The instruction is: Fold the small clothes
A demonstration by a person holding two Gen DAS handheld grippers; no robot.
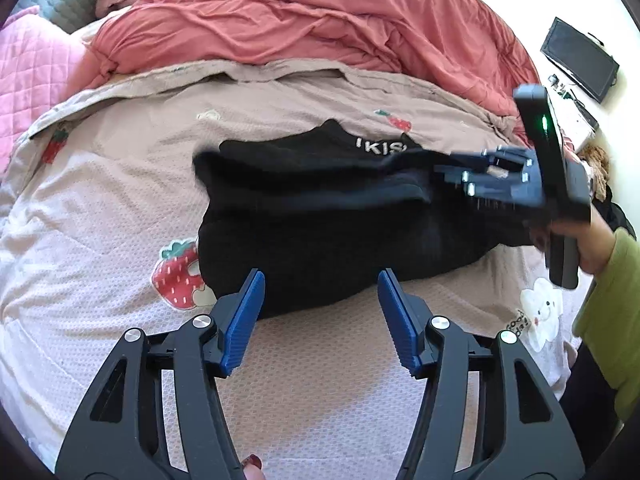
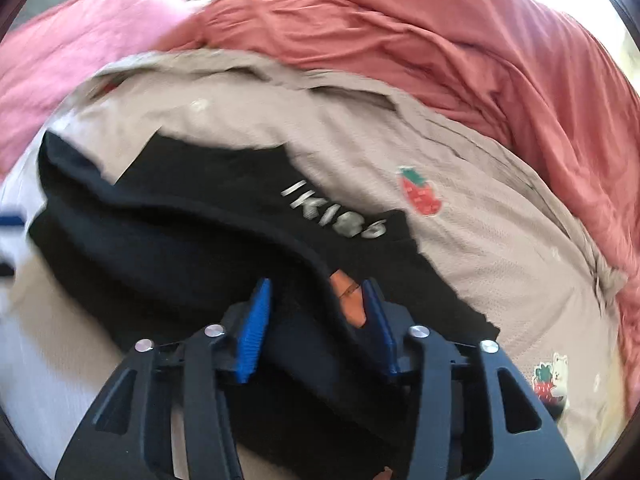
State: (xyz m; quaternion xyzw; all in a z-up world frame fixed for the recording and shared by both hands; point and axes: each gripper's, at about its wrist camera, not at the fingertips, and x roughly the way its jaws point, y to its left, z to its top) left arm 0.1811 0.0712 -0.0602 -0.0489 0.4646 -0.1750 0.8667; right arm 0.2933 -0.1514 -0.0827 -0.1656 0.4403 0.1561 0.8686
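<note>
Lying bunched on the beige strawberry blanket (image 1: 328, 384), the black garment (image 1: 320, 220) looks soft and floppy, best pinched at a hem corner; left gripper (image 1: 321, 312) gapes empty, right gripper (image 2: 316, 320) straddles cloth unclamped.

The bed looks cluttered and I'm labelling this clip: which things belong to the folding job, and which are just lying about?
Job: black garment; left gripper; right gripper.

Lying about: strawberry-print sheet; coral duvet; pink blanket; dark screen.

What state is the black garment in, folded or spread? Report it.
Partly folded: the black garment lies doubled in layers on the strawberry-print blanket, edges uneven.
</note>
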